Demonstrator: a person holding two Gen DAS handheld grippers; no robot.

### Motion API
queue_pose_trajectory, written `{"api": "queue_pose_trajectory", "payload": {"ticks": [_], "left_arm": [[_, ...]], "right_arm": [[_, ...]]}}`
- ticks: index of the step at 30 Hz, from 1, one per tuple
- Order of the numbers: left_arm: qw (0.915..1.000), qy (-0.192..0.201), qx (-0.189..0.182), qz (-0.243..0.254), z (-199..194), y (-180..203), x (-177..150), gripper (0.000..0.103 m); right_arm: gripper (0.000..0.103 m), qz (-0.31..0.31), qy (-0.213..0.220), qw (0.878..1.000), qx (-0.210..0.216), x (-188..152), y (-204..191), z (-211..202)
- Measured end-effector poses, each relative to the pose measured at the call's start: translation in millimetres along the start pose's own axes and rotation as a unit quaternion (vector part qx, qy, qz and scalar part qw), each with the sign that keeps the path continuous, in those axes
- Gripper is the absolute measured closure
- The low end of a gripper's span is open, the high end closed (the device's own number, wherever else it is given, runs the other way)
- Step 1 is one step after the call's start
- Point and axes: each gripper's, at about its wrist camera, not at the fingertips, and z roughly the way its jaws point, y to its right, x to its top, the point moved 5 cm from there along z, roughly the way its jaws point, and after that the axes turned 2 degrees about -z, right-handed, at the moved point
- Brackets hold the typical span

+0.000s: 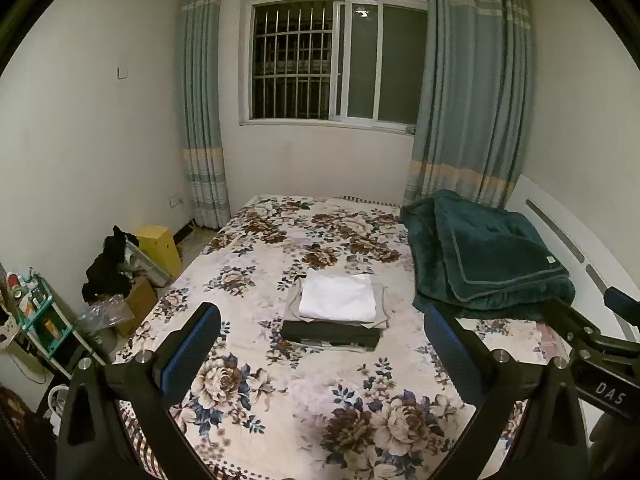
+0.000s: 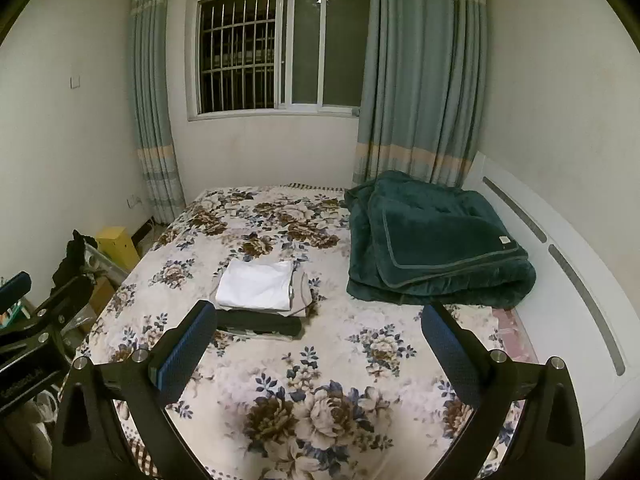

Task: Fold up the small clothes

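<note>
The left hand-held gripper [image 1: 322,342] hangs above the near part of the bed [image 1: 248,404], its two blue-padded fingers [image 1: 192,352] spread wide with nothing between them. The right hand-held gripper [image 2: 316,340] is in the same state: fingers [image 2: 450,354] far apart, holding nothing, raised over the floral bedspread.

The small clothes sit as a folded stack [image 1: 336,312] near the middle of the bed. A white piece [image 1: 338,296] lies on top, a beige piece [image 1: 292,306] with a darker trimmed edge shows beneath it, and a dark folded piece [image 1: 330,334] lies at the bottom toward the camera. In the right wrist view the stack [image 2: 264,296] appears just beyond the left finger; whether the finger touches it cannot be told.

A dark green blanket [image 1: 488,260] lies folded by the white headboard [image 1: 560,236], well apart from the stack.

Writing is sparse. In the left wrist view, the body of the other gripper at the right edge bears the letters "DAS" [image 1: 610,394]. In the right wrist view, the other gripper at the left edge carries a line of lettering [image 2: 24,386] too blurred to read. The small tag [image 2: 504,240] on the blanket shows no legible text.

Beside the bed stand a yellow box [image 1: 160,250] and a green shelf [image 1: 44,320].
</note>
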Motion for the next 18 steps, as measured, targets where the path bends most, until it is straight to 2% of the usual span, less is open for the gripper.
{"api": "queue_pose_trajectory", "payload": {"ticks": [18], "left_arm": [[1.0000,0.005,0.007,-0.003,-7.8,-5.9,-0.7,0.000]], "right_arm": [[0.000,-0.001,-0.001,1.000,0.005,-4.8,-1.4,0.2]]}}
